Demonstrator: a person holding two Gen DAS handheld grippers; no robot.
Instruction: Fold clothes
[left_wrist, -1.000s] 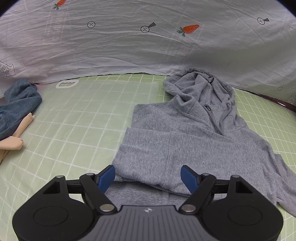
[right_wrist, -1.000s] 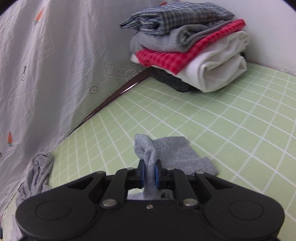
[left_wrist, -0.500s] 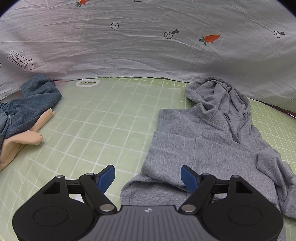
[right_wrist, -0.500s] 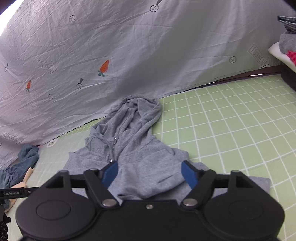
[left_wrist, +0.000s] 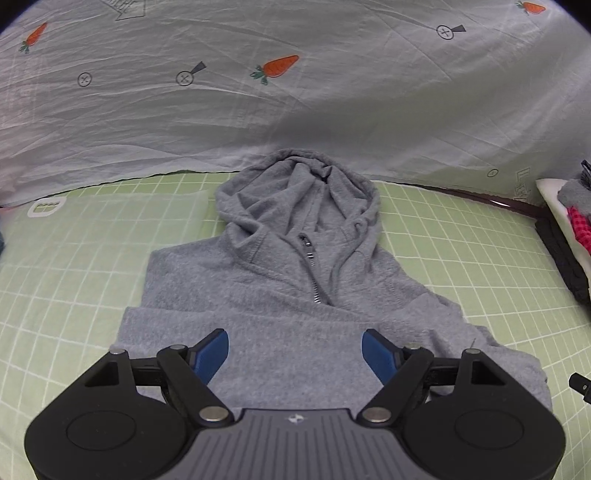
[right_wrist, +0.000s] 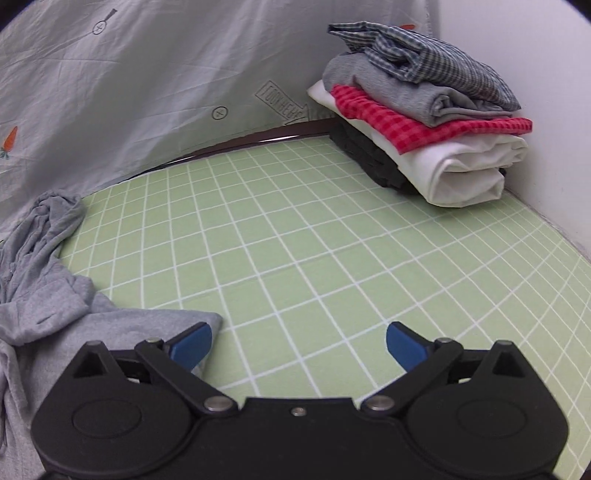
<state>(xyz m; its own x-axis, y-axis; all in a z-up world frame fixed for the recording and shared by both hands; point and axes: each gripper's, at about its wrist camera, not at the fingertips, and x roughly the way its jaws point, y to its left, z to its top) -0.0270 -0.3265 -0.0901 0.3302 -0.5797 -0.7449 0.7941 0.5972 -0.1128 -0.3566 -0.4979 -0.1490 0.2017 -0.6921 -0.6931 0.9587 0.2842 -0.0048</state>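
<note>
Change since a second ago: the right gripper (right_wrist: 299, 341), then pinching a fold of grey fabric, is now spreading its jaws wide with nothing between them, its left pad lying just over the sleeve edge; the left gripper (left_wrist: 294, 350), then over the hoodie's left side, is now sitting centred above it

Item, grey hoodie (left_wrist: 295, 266): soft fleecy knit, lying flat on the mat with its front up, hood (left_wrist: 299, 188) crumpled towards the backdrop, metal zip (left_wrist: 312, 269) running down the chest, a drawcord trailing beside it, both sleeves folded across the body in a broad band

Left gripper: black linkage, blue pads, jaws standing open over the folded band, gripping nothing

Surface: pale green mat (right_wrist: 332, 240) ruled with a white grid, smooth, curving under the lens

Room: a creased white sheet (left_wrist: 295, 110) printed with orange carrots and small circle marks is hanging as backdrop; a plain white wall is standing at the right

Pile, at the mat's far right corner (right_wrist: 424, 110): folded garments stacked, blue-checked shirt on top, grey knit beneath it, then red gingham, then thick white cloth, with something dark underneath
</note>
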